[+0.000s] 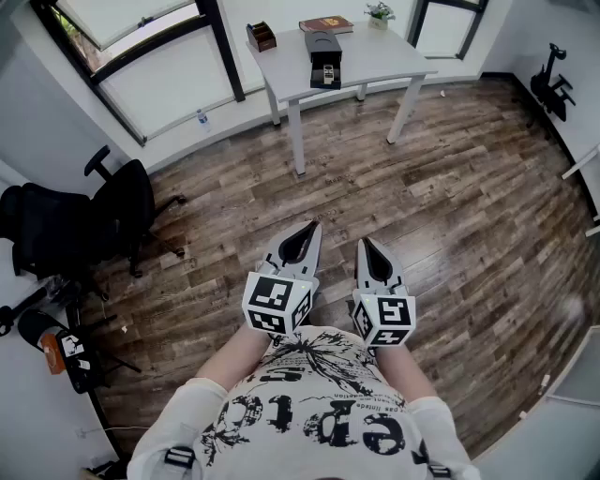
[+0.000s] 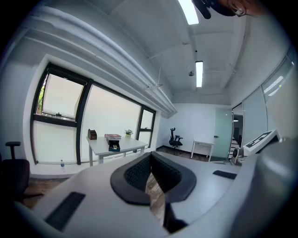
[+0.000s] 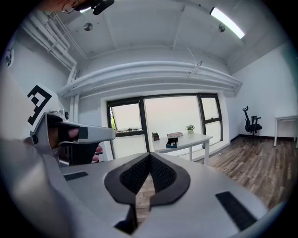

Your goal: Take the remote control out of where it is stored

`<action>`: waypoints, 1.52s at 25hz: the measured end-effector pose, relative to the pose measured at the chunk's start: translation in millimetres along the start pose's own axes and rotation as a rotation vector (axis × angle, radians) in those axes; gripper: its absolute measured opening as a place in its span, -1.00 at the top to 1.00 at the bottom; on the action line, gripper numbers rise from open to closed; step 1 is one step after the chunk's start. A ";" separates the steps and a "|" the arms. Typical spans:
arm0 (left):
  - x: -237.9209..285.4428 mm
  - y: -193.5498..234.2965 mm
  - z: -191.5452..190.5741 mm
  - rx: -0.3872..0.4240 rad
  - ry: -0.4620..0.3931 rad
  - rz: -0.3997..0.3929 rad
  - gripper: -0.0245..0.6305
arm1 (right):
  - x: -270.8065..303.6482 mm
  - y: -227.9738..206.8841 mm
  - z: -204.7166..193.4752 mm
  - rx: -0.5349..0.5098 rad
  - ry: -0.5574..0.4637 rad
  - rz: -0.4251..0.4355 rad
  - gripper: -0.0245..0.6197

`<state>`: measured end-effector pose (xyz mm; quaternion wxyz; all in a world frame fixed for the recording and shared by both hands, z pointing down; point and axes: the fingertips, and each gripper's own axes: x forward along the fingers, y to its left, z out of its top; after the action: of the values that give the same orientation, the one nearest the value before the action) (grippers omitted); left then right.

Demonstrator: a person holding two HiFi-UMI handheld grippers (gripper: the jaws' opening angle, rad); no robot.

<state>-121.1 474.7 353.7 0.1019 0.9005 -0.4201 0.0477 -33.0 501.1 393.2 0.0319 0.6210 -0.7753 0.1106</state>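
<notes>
Left gripper and right gripper hover well short of the white table; both have jaws together, empty; black box on table.

surface: white table | on it: brown box; book; black box; plant

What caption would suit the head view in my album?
The shut grey left gripper and right gripper hover above a brown plank floor, facing a white rectangular table bearing a black box.
</notes>
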 end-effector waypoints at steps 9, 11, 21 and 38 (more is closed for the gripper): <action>6.4 -2.1 -1.2 -0.010 0.014 -0.001 0.89 | 0.5 -3.1 0.1 0.000 0.011 0.007 0.91; 8.2 -2.8 -2.9 -0.019 0.016 -0.006 0.89 | 0.3 -5.7 -1.9 0.010 0.015 -0.002 0.91; 43.4 26.3 -6.1 -0.050 0.024 -0.026 0.89 | 41.8 -13.5 -2.1 -0.006 0.020 -0.016 0.91; 144.4 153.7 27.2 -0.071 0.050 -0.046 0.89 | 206.4 -25.5 20.1 0.006 0.086 -0.061 0.91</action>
<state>-146.1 264.5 374.1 0.1451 0.9043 -0.3980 0.0529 -53.3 294.4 415.6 0.0668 0.6391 -0.7536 0.1383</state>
